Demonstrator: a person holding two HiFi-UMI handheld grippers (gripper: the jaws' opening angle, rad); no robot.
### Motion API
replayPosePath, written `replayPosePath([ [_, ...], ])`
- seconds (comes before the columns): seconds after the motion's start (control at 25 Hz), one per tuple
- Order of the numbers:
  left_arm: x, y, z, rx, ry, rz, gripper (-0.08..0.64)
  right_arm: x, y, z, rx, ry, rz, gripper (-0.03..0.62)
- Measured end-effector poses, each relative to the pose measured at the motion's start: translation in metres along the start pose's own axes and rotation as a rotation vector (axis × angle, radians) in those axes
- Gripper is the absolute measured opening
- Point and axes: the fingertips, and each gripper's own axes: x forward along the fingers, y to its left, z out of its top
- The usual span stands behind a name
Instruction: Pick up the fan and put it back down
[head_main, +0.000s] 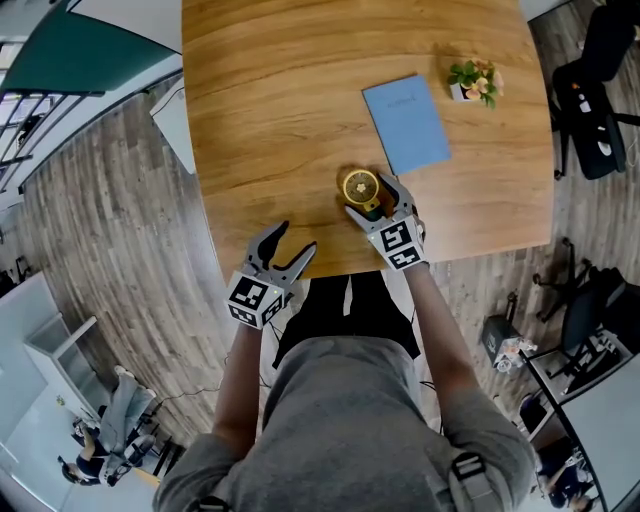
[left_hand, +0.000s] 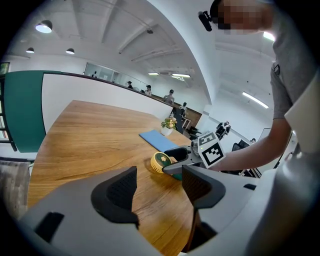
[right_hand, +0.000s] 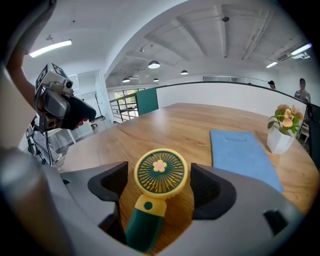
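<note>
A small hand fan (head_main: 361, 186) with a yellow round head and a dark green handle lies near the front edge of the wooden table (head_main: 280, 110). My right gripper (head_main: 371, 199) straddles it with the jaws open. In the right gripper view the fan (right_hand: 160, 174) has a gap to the pads on both sides, and neither pad presses on it. My left gripper (head_main: 297, 238) hovers open at the table's front edge, left of the fan, with nothing between its jaws (left_hand: 159, 187). From the left gripper view the fan (left_hand: 161, 163) shows ahead inside the right gripper (left_hand: 176, 161).
A blue notebook (head_main: 406, 123) lies just beyond the fan. A small potted plant (head_main: 474, 82) stands at the table's far right. Office chairs (head_main: 598, 100) stand on the floor to the right of the table.
</note>
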Motion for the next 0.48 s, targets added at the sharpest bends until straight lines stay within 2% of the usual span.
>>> replayPosePath([
  [0.48,-0.001,0.003,-0.008,-0.015,0.008,0.006,0.284,0.025,-0.006,-0.013,-0.017,0.043,-0.031,0.399],
])
